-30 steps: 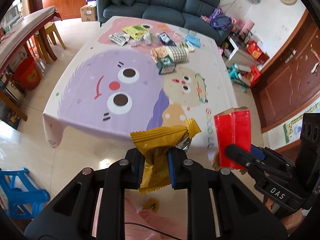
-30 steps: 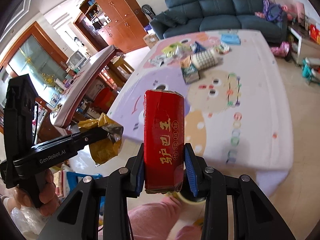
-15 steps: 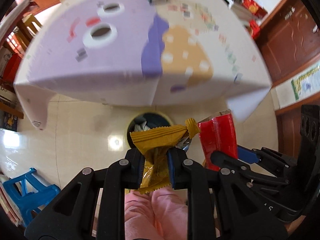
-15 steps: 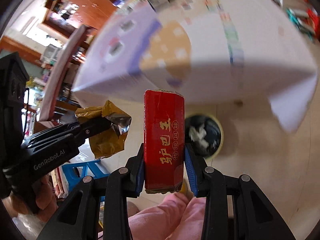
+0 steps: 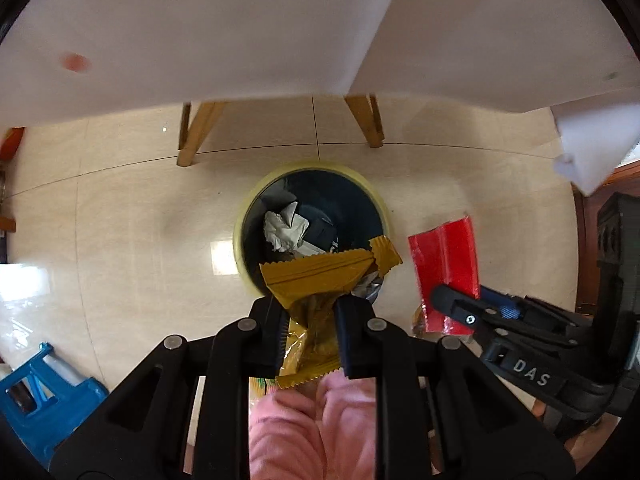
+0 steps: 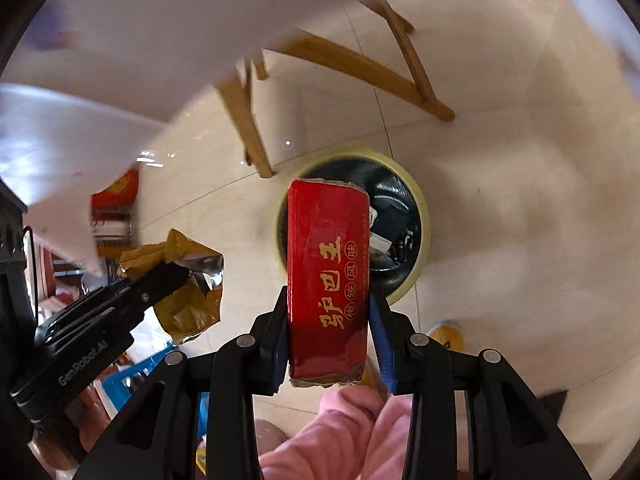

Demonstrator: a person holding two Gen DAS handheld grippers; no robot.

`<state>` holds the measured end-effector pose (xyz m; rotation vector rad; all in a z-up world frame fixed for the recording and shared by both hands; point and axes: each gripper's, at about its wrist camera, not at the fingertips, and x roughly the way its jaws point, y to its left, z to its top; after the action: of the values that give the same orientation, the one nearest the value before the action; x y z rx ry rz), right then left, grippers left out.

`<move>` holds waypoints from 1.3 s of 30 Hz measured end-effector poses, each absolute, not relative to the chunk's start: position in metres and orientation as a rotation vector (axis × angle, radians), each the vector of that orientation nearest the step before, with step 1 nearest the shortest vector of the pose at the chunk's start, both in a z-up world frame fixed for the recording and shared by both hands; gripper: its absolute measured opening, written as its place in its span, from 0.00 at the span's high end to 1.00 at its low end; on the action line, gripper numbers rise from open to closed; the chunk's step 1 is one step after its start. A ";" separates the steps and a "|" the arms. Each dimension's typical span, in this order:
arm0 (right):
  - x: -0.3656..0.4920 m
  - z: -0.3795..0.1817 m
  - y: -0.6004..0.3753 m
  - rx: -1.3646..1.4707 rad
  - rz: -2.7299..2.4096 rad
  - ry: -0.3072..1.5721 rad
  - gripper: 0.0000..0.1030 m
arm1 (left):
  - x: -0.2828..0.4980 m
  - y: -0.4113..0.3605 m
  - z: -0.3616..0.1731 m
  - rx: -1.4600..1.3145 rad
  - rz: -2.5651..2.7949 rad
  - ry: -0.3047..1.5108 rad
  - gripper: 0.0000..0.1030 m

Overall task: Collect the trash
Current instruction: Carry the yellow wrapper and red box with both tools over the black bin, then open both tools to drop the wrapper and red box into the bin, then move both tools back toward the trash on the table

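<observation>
Both cameras have tipped down since a second ago: the tabletop has left view and a bin now fills the middle.

Left wrist view: the left gripper (image 5: pixel 312 322) is clamped on a yellow wrapper (image 5: pixel 320 280), whose top edge fans out just ahead of the jaws. The bin (image 5: pixel 245 220) lies straight ahead, beyond the tips, crumpled paper (image 5: pixel 285 228) inside. If let go here, the light wrapper might drift onto the near rim.

Right wrist view: the right gripper (image 6: pixel 328 320) is closed on a red packet (image 6: pixel 328 276) standing upright between the jaws. The bin (image 6: pixel 424 216) sits ahead and slightly right, so the packet could strike the rim and land on the floor (image 6: pixel 500 264).
</observation>
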<state>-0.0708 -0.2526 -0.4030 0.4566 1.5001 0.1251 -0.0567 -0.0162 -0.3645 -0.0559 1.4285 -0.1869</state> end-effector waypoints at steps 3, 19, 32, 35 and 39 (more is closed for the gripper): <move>-0.063 -0.444 -0.254 0.485 0.109 1.511 0.65 | -0.047 -0.022 -0.390 -0.040 -0.189 1.412 0.83; -0.019 -0.522 -0.244 0.475 0.085 1.531 0.52 | -0.030 0.002 -0.441 -0.034 -0.108 1.441 0.23; -0.045 -0.418 -0.230 0.424 0.091 1.463 0.52 | -0.047 0.019 -0.357 -0.101 -0.066 1.398 0.23; -0.052 -0.383 -0.226 0.414 0.097 1.451 0.52 | -0.054 0.021 -0.324 -0.097 -0.069 1.383 0.23; -0.064 -0.335 -0.222 0.413 0.108 1.431 0.52 | -0.066 0.026 -0.272 -0.096 -0.088 1.362 0.23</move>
<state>-0.0636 -0.2220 -0.3346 0.4127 1.4308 0.1083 -0.0658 0.0264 -0.2719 -0.0957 1.3617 -0.0880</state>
